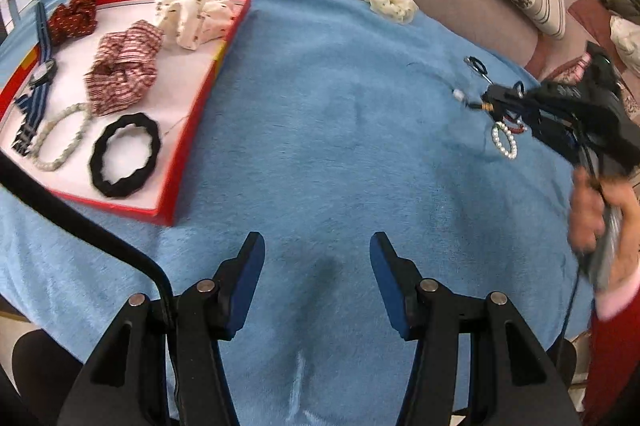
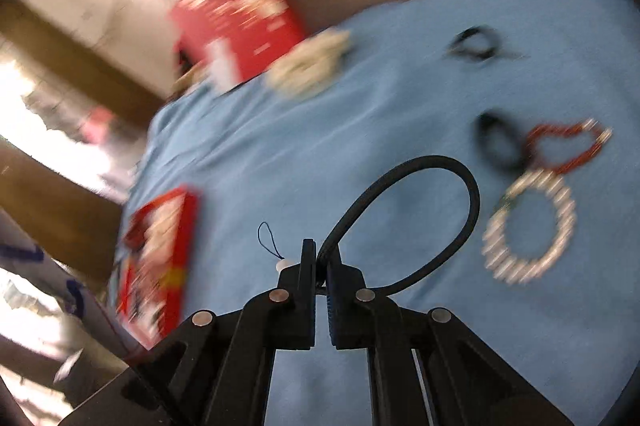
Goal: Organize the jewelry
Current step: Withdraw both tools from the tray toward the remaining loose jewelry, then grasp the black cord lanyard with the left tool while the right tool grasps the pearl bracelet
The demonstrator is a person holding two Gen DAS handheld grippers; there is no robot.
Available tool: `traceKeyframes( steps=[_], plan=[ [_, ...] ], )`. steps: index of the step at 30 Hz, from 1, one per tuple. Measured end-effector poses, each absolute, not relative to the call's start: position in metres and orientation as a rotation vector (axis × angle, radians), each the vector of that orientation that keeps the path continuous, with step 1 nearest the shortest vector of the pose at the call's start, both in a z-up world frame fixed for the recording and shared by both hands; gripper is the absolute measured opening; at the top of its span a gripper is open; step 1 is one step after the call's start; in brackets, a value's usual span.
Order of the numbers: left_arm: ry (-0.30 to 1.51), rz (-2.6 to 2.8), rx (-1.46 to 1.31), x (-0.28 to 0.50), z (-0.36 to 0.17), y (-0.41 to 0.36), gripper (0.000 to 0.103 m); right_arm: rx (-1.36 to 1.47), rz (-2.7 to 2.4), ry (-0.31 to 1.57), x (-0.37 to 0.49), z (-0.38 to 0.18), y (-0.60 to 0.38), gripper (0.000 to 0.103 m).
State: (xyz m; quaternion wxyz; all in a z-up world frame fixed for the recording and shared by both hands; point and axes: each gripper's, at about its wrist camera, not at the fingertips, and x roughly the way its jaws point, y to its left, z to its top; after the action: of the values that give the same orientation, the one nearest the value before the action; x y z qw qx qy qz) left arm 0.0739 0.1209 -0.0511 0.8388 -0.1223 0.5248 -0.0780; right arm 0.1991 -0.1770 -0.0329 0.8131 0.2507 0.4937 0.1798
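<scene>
Pinching a black cord loop between fully closed pads, right gripper, lifted off the blue cloth, probably so it swings clear on the way to the red tray. Dangling off the same cord: a tiny white charm. Hanging wide open and holding nothing, left gripper, parked low near the tray. Left on the cloth for later: pearl bracelet, red bead bracelet, cream scrunchie. Already sorted in the tray: black hair tie, striped scrunchie, watch.
</scene>
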Motion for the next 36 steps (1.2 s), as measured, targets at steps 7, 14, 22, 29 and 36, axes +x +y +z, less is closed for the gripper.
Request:
traceKeyframes(
  steps=[7,14,22,29,36],
  plan=[
    [1.087,-0.136,-0.282,0.057,-0.038,0.139,0.053,0.393,0.484,1.157,0.157,-0.057,-0.117,0.009],
    [1.069,-0.144,-0.244,0.051,-0.028,0.134,0.053,0.370,0.465,1.115,0.142,-0.046,-0.131,0.052],
    [1.062,-0.305,-0.073,0.074,-0.025,0.077,0.053,0.335,0.278,0.997,0.126,-0.014,-0.210,0.055],
    [1.100,-0.473,0.075,0.111,-0.045,0.016,0.053,0.293,0.086,1.020,0.159,-0.036,-0.258,0.055],
    [1.164,-0.511,0.161,0.135,-0.072,-0.010,0.022,0.204,-0.034,1.052,0.197,-0.061,-0.265,0.055]
  ],
)
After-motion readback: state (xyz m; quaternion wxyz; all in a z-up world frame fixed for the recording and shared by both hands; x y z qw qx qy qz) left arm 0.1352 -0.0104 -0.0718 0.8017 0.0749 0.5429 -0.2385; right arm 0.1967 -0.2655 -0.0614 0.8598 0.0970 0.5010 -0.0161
